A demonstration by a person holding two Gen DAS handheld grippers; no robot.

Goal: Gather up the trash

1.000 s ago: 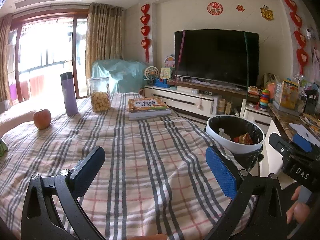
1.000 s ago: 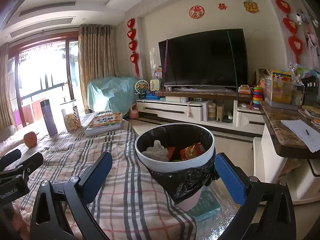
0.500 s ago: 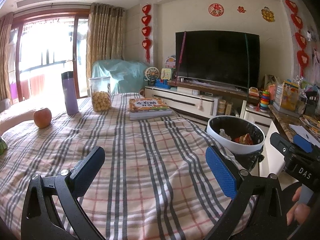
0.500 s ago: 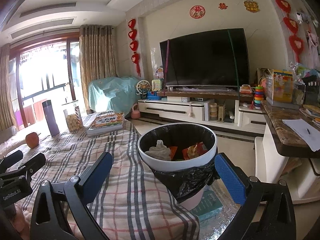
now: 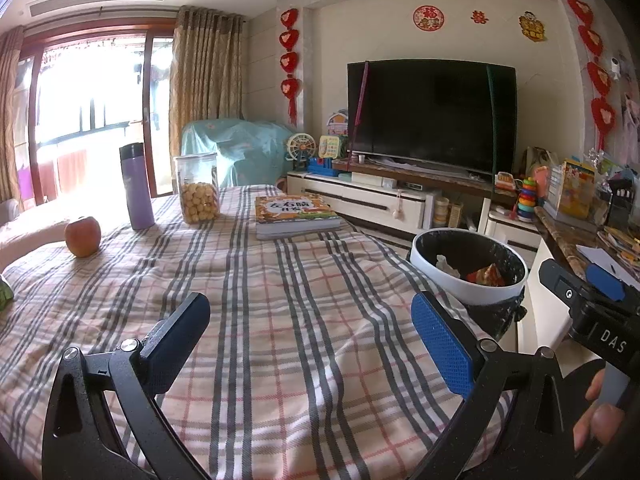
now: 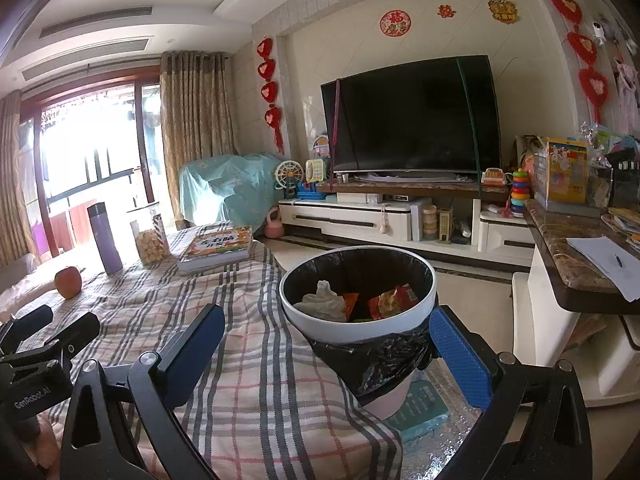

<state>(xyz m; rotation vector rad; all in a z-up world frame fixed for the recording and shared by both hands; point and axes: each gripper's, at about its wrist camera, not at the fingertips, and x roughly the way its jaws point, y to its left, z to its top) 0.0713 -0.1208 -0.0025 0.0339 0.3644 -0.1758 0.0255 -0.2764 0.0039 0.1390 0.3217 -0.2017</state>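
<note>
Plaid tablecloth point(image 5: 280, 320) lies bare beneath both released claws; bin point(image 6: 356, 320) seemingly past its edge.

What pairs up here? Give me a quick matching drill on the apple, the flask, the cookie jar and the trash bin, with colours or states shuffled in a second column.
Things:
1. apple
2. flask
3. cookie jar
4. trash bin

Descriptions:
A. white rim, black liner, wrappers and a tissue inside
B. purple, upright, dark cap
C. clear, holding round yellow biscuits
D. red-orange, alone near the left edge of the plaid cloth

Pairs: 1-D, 2-B, 3-C, 4-A
</note>
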